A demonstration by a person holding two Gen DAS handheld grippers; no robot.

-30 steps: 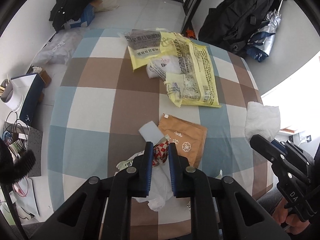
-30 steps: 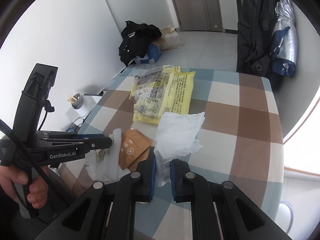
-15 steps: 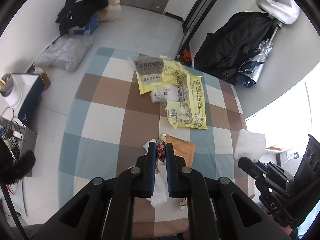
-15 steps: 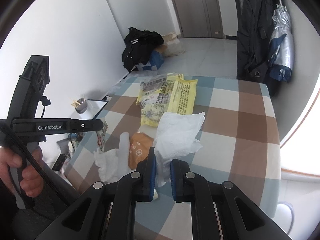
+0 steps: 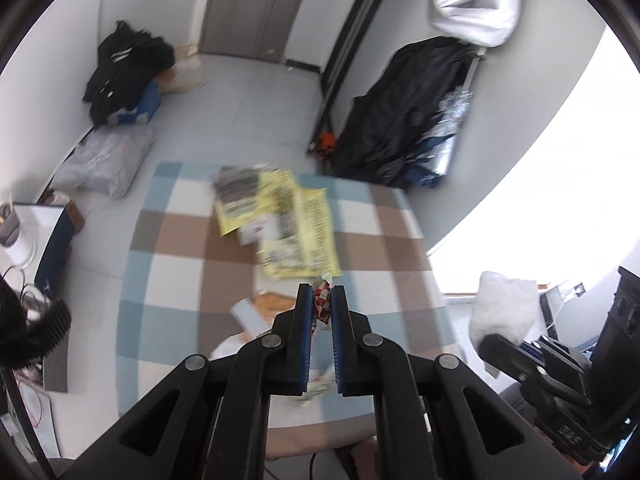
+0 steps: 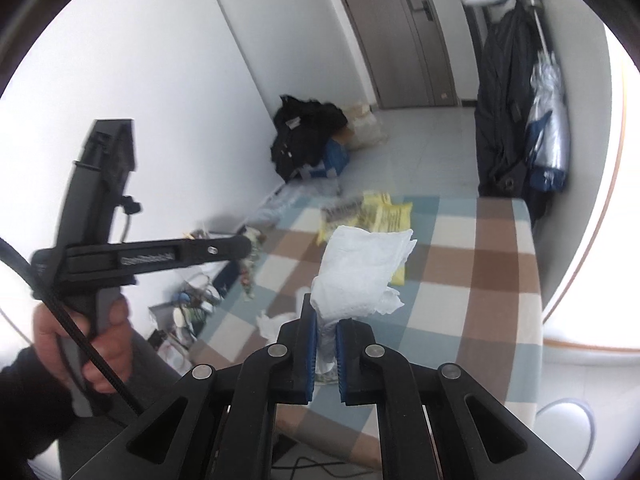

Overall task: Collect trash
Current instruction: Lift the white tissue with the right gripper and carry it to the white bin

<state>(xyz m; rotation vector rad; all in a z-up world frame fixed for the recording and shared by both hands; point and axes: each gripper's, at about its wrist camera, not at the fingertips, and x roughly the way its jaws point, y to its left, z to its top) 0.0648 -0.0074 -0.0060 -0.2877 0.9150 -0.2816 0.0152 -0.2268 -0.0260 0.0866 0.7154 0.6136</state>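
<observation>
My left gripper (image 5: 321,300) is shut on a red-and-white patterned wrapper (image 5: 321,298) and holds it high above the checked table (image 5: 176,264). My right gripper (image 6: 327,322) is shut on a crumpled white paper towel (image 6: 362,268), also lifted off the table; the towel shows in the left wrist view (image 5: 504,308) too. On the table lie yellow printed bags (image 5: 296,224), a brown paper packet (image 5: 272,304) and white crumpled paper (image 6: 276,322).
Black bags and clothes (image 5: 124,68) lie on the floor at the far left, beside a clear plastic sack (image 5: 104,160). Black coats and an umbrella (image 5: 408,120) hang at the right. A cluttered side table (image 5: 24,232) stands left of the checked table.
Both grippers have risen well above the table with their loads. The left gripper lifted the patterned wrapper off the pile of white paper.
</observation>
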